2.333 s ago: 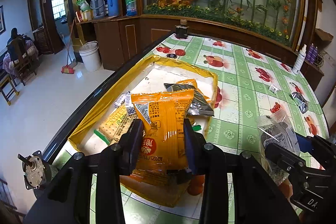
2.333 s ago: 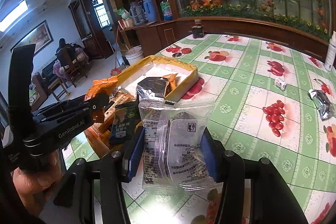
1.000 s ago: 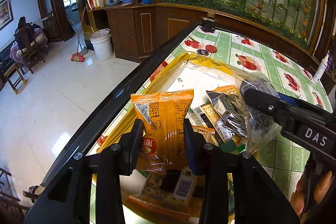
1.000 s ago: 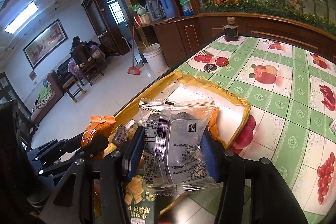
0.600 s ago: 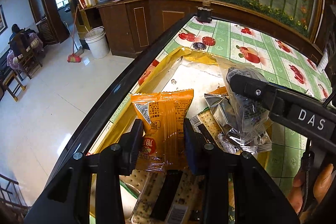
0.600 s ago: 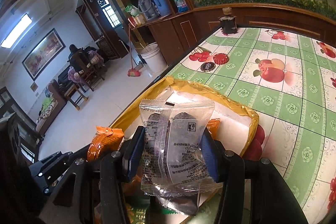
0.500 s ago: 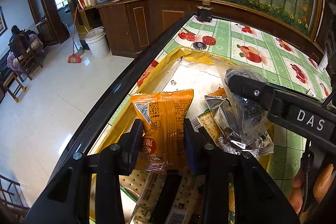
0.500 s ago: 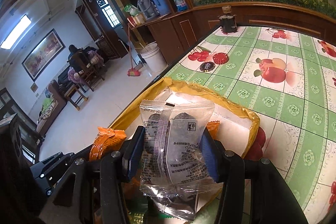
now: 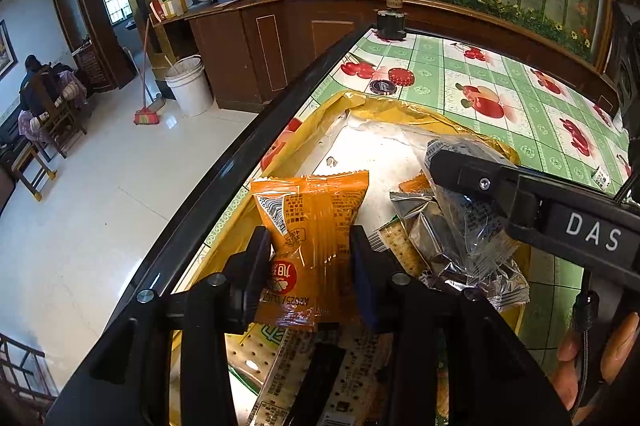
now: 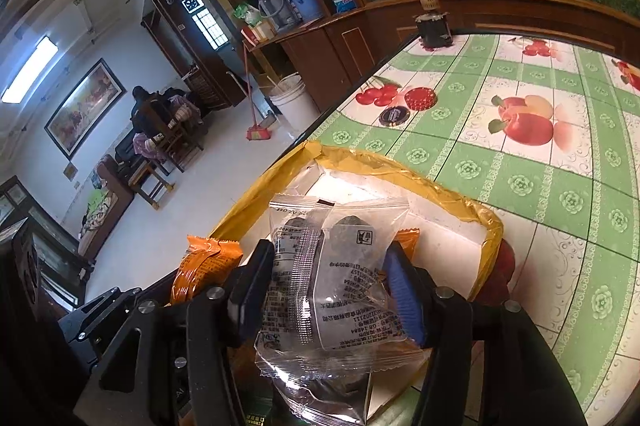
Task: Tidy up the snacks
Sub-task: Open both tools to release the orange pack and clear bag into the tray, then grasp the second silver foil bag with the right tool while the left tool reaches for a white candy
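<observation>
My left gripper [image 9: 310,266] is shut on an orange snack packet [image 9: 312,226] and holds it over the near part of a yellow-rimmed white tray [image 9: 360,150]. My right gripper [image 10: 328,286] is shut on a clear packet with a dark snack [image 10: 336,266] and holds it low over the same tray [image 10: 400,178], just above a silver packet [image 9: 424,226]. The right gripper [image 9: 452,170] and its clear packet [image 9: 468,222] show in the left wrist view. The orange packet [image 10: 204,266] shows at the left of the right wrist view. Cracker packs [image 9: 280,362] lie under my left gripper.
The tray sits at the left edge of a table with a green fruit-print cloth [image 10: 560,154]. A red cap [image 10: 419,98] and a dark cap [image 10: 394,116] lie beyond the tray. A dark jar [image 10: 434,26] stands at the far corner. The floor [image 9: 100,206] drops off at the left.
Both grippers have moved further over the tray and lower, each still holding its packet. The clear packet now hangs just above the silver packet in the tray.
</observation>
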A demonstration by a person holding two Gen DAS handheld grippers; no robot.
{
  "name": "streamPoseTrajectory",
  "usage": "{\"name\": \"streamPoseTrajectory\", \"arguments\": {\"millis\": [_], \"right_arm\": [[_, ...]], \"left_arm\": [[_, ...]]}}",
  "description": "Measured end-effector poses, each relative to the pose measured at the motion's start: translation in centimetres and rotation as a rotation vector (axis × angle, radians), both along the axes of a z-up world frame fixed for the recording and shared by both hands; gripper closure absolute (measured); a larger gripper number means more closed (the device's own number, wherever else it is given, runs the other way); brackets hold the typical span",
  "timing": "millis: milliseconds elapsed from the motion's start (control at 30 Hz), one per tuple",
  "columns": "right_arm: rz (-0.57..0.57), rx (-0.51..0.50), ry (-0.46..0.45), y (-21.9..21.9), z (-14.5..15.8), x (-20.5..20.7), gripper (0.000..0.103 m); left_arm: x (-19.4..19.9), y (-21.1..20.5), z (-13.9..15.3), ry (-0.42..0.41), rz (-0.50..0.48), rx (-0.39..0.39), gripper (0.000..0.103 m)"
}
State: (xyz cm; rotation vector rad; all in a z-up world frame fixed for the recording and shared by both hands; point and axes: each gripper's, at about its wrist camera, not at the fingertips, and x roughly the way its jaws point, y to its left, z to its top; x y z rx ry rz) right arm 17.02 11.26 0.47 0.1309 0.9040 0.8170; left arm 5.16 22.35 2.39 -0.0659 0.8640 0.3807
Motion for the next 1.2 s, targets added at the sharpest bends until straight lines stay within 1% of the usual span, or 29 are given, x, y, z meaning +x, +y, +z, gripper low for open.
{"name": "streamPoseTrajectory", "arguments": {"millis": [100, 133, 167, 233, 300, 333, 367, 400, 467, 500, 567, 767, 900, 1200], "right_arm": [[-0.004, -0.001, 0.0, -0.1, 0.0, 0.0, 0.041], [-0.005, -0.001, 0.002, -0.1, 0.0, -0.1, 0.039], [-0.007, 0.0, 0.002, -0.2, 0.0, -0.1, 0.039], [-0.012, 0.001, 0.001, -0.4, 0.1, -0.2, 0.037], [-0.016, 0.009, -0.002, -0.6, 0.2, -0.3, 0.036], [-0.018, 0.013, -0.007, -0.7, 0.4, -0.4, 0.032], [-0.02, 0.016, -0.011, -0.8, 0.6, -0.5, 0.031], [-0.021, 0.017, -0.016, -0.9, 0.8, -0.6, 0.031], [-0.02, 0.017, -0.025, -1.1, 1.1, -0.8, 0.031], [-0.02, 0.019, -0.03, -1.3, 1.3, -1.0, 0.031], [-0.022, 0.022, -0.033, -1.5, 1.5, -1.2, 0.031], [-0.034, 0.031, -0.041, -2.9, 2.0, -2.0, 0.031], [-0.053, 0.034, -0.045, -4.3, 2.2, -2.4, 0.031], [-0.136, 0.025, -0.04, -9.4, 1.7, -2.3, 0.031]], "left_arm": [[0.0, 0.1, 0.0, 0.004, 0.006, 0.0, 0.062], [0.0, 0.1, 0.0, 0.004, 0.006, -0.005, 0.062], [-0.1, 0.2, 0.1, 0.005, 0.007, -0.009, 0.061], [-0.1, 0.2, 0.1, 0.008, 0.012, -0.015, 0.059], [-0.1, 0.2, 0.1, 0.01, 0.016, -0.018, 0.049], [-0.2, 0.2, 0.2, 0.007, 0.02, -0.017, 0.046], [-0.3, 0.2, 0.3, 0.004, 0.023, -0.016, 0.041], [-0.5, 0.2, 0.4, 0.002, 0.024, -0.017, 0.038], [-0.6, 0.1, 0.6, -0.004, 0.024, -0.021, 0.036], [-0.6, 0.0, 0.7, -0.001, 0.023, -0.022, 0.032], [-0.8, -0.2, 0.9, -0.004, 0.02, -0.017, 0.029], [-1.1, -0.8, 1.5, -0.01, 0.017, 0.003, 0.029], [-1.2, -1.3, 1.9, -0.021, 0.018, 0.006, 0.027], [-0.8, -4.0, 2.6, -0.031, -0.025, 0.01, 0.027]]}}
